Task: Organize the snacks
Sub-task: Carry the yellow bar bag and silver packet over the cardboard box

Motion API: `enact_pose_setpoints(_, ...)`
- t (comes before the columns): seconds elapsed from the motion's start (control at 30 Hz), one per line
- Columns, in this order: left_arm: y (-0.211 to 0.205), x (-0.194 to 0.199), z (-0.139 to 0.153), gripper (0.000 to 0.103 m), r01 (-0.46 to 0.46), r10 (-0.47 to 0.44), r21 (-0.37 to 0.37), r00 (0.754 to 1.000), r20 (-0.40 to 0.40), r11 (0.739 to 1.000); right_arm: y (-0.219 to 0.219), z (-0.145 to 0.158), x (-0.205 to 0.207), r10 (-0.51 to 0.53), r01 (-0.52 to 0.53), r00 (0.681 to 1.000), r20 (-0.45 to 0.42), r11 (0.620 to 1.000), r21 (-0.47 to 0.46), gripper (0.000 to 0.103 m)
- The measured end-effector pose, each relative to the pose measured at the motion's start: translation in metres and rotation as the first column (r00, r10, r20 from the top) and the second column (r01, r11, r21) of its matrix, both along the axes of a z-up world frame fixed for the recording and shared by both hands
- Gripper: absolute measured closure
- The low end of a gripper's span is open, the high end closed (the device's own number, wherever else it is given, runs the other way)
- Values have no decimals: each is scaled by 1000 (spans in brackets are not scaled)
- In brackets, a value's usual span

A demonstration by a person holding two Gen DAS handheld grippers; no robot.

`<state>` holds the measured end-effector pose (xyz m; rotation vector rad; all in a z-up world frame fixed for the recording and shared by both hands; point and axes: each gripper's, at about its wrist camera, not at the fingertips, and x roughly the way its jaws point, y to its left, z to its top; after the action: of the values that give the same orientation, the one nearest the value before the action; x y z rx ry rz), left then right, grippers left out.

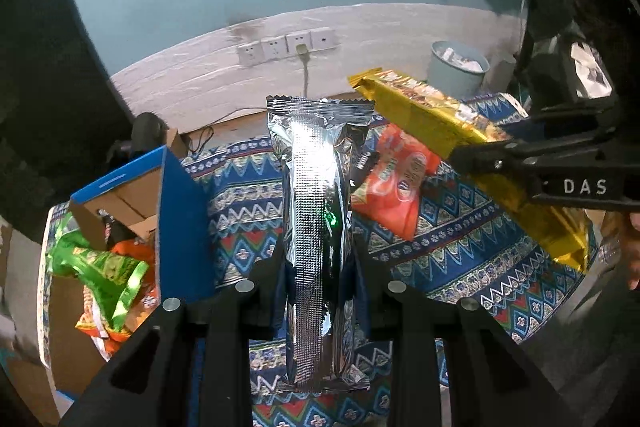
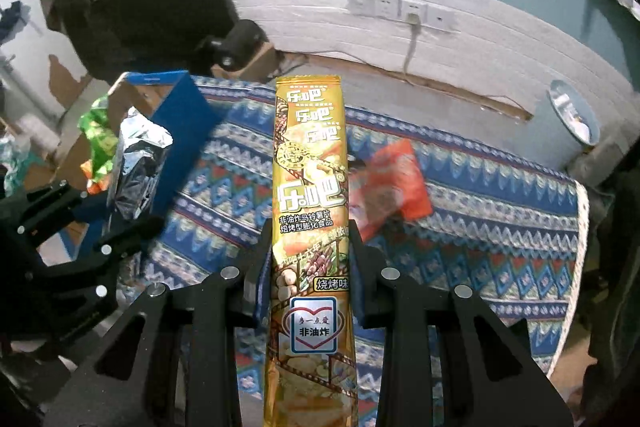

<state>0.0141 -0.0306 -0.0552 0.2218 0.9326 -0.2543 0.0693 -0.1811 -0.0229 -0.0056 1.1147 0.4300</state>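
Our left gripper [image 1: 318, 259] pinched a silver pack [image 1: 318, 211]; our right gripper [image 2: 310, 247] pinched a gold pack [image 2: 310, 187], above open cloth [image 2: 480, 227] right of the box [image 1: 182, 211].

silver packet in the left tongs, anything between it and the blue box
Nothing visible blocks it. The silver packet is held above the patterned cloth, and the blue box sits open to its left, with green and orange packets already inside.

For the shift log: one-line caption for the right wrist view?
Right gripper holds a gold snack pack above the patterned cloth, orange packet beyond.
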Motion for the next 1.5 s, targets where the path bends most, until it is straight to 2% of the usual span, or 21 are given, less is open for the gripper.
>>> enact_pose_setpoints(0.4, 56, -3, 16, 75, -106, 106, -9, 994, 34, 994, 64, 16, 13, 94, -94, 995, 19, 995, 29, 73)
enact_pose_setpoints(0.77, 109, -7, 23, 75, -200, 201, -23, 978, 61, 980, 127, 22, 23, 174, -175, 985, 18, 983, 50, 73)
enact_pose_setpoints(1.13, 175, -8, 25, 75, -321, 322, -29, 944, 73, 947, 194, 15, 39, 234, -232, 972, -17, 970, 69, 73)
enact_pose_setpoints(1.5, 226, -4, 10, 75, -423, 424, -32, 905, 32, 906, 257, 6, 46, 276, -273, 960, -39, 959, 77, 73)
